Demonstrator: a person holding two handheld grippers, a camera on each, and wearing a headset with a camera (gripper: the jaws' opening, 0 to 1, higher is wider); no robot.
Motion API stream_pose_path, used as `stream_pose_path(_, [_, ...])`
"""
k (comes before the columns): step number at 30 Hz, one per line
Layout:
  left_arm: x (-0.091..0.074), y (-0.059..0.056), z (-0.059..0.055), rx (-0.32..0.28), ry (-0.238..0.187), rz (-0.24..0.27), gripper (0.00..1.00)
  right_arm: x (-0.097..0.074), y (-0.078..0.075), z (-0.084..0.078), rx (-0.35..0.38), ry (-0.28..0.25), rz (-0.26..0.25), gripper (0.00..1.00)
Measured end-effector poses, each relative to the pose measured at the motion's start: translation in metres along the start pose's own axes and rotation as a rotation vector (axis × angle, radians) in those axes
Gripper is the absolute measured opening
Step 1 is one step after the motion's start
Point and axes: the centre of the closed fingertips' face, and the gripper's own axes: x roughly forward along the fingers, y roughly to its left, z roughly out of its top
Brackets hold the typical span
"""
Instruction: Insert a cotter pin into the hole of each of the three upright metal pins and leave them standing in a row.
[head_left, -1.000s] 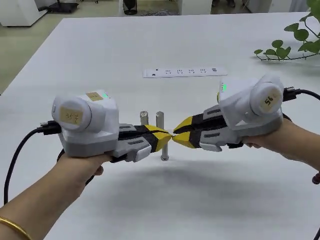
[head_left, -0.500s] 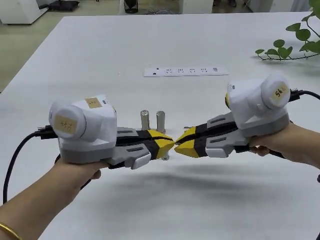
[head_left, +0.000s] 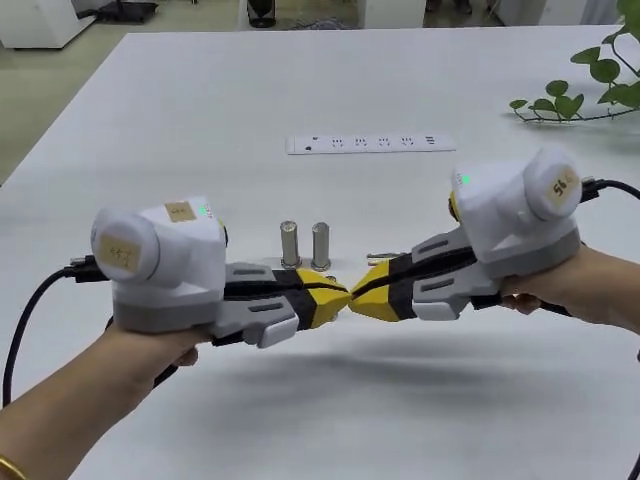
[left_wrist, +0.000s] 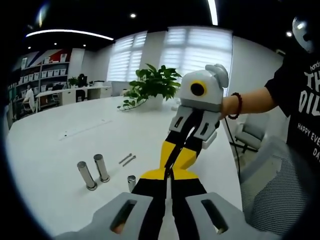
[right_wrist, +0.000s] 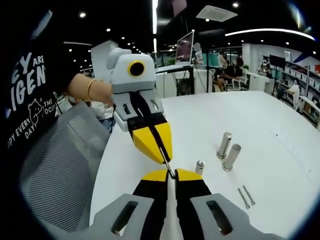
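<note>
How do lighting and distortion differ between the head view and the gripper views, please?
Head view: even and sharp, with a soft shadow on the white table. Left gripper view: fisheye curves the table, and the bright slatted windows wash out. Right gripper view: ceiling strip lights glare, yet the upright silver metal pins look sharp.

printed white on the black shirt (left_wrist: 306, 100), cut off at the edge: "th", "dil", "happy eve". on that shirt in the right gripper view: "ey are", "ligen". handwritten on the sticker (head_left: 562, 186) of the right gripper (head_left: 353, 291): roughly "5k", unclear.
</note>
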Motion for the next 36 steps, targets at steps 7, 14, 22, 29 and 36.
stream_pose_path(7, [0.0, -0.002, -0.003, -0.008, 0.005, -0.001, 0.0, 0.0, 0.002, -0.004, -0.05, 0.043, 0.006, 0.0])
stream_pose_path(14, [0.003, 0.0, -0.005, -0.032, 0.011, 0.018, 0.0, 0.001, 0.004, -0.008, -0.156, 0.095, 0.006, 0.0])
stream_pose_path(22, [0.006, 0.005, -0.003, -0.043, 0.0, 0.042, 0.03, -0.001, -0.002, -0.011, -0.188, 0.123, -0.007, 0.0])
stream_pose_path(29, [0.005, 0.014, -0.007, -0.018, 0.013, 0.1, 0.16, -0.003, -0.013, -0.02, -0.222, 0.188, -0.046, 0.0])
stream_pose_path(36, [0.0, 0.024, -0.007, -0.006, 0.0, 0.171, 0.21, -0.005, -0.027, -0.031, -0.233, 0.266, -0.087, 0.0])
